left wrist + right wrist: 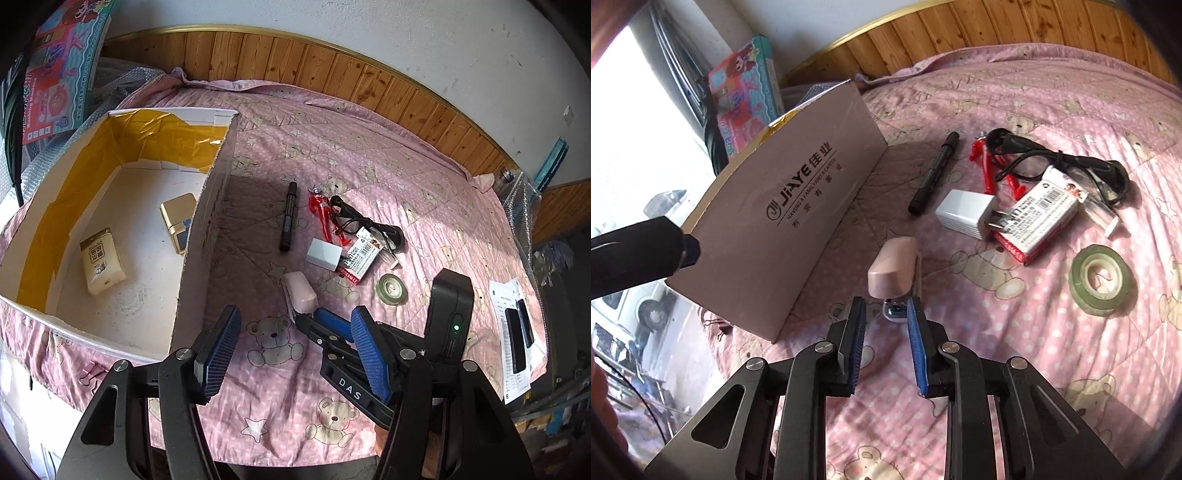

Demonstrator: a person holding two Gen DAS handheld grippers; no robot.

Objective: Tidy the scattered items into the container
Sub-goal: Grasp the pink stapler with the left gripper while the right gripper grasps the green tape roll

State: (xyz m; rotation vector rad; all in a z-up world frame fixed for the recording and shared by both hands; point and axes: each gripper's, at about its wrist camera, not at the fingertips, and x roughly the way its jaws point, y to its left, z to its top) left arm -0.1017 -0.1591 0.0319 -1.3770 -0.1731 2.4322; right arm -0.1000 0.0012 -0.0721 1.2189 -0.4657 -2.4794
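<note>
pink stapler [892,266]: smooth rounded plastic top, chrome metal base, lying on the quilted pink bear-print bed [1034,369] just right of the cardboard box [783,206]. right gripper [885,328] sits at the stapler's near end, blue ribbed jaws apart, either side of the base; contact cannot be told. left gripper [293,339] hovers near the box corner, jaws wide apart, empty. box [110,221] holds a tissue pack [101,260] and a gold carton [179,221]. black marker [934,173], white charger [964,214], tape roll [1102,280] lie farther right.

You had daylight blowing out the window [635,122] (left side), the tall cardboard box [199,236] shadowing the quilt, edges bowed.
</note>
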